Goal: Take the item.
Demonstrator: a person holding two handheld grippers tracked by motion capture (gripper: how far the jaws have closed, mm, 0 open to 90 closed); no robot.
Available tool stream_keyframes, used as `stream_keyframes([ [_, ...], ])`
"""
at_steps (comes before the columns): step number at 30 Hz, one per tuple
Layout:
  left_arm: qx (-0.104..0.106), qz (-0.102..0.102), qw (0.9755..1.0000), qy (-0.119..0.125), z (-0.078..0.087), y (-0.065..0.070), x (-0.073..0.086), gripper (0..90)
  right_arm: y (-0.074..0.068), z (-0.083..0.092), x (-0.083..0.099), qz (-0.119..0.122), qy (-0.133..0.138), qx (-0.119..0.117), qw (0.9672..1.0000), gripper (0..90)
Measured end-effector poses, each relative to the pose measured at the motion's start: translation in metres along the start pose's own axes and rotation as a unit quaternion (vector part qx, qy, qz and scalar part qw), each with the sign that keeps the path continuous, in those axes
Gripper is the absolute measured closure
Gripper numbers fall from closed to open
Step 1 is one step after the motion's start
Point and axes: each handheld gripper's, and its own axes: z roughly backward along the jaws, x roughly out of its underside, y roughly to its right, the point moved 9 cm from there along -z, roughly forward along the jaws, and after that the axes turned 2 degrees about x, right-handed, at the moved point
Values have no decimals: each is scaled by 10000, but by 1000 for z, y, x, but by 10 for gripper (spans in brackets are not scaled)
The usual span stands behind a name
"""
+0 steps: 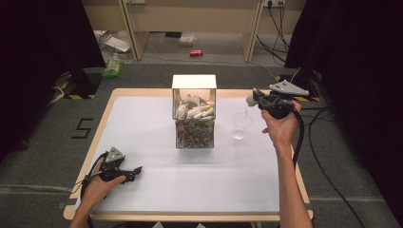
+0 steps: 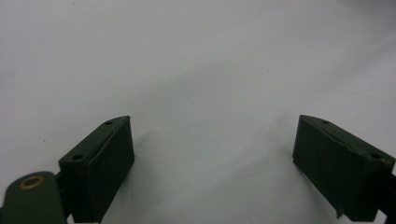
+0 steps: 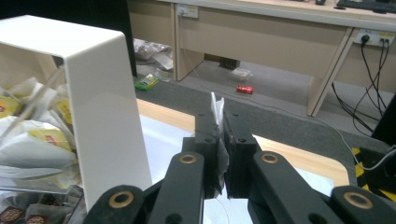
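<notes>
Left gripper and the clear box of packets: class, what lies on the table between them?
Nothing: in the high view, bare white table separates the left gripper from the box. The left gripper view shows bare surface between its open jaws.

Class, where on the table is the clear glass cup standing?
In the high view, the clear glass cup stands right of the tea-bag box, just below the right gripper.

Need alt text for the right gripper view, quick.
The right hand-held gripper is shut on a white paper packet, likely a tea bag, raised beside the white box holding more packets. Beyond are desks and a red can on the floor.
</notes>
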Motion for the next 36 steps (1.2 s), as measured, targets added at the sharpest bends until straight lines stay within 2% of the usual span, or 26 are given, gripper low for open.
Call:
stream_keyframes([
  [21,-1,3,10000,9,0,0,0,116,12,-37,47,-152,-474,148,9987,859],
  [27,-2,1,10000,8,0,0,0,116,12,-45,58,-162,-581,149,9981,858],
  [28,-2,1,10000,9,0,0,0,116,10,-50,64,-159,-668,115,9976,857],
  [36,-1,4,10000,11,0,0,0,116,6,-59,72,-98,-768,117,9969,857],
])
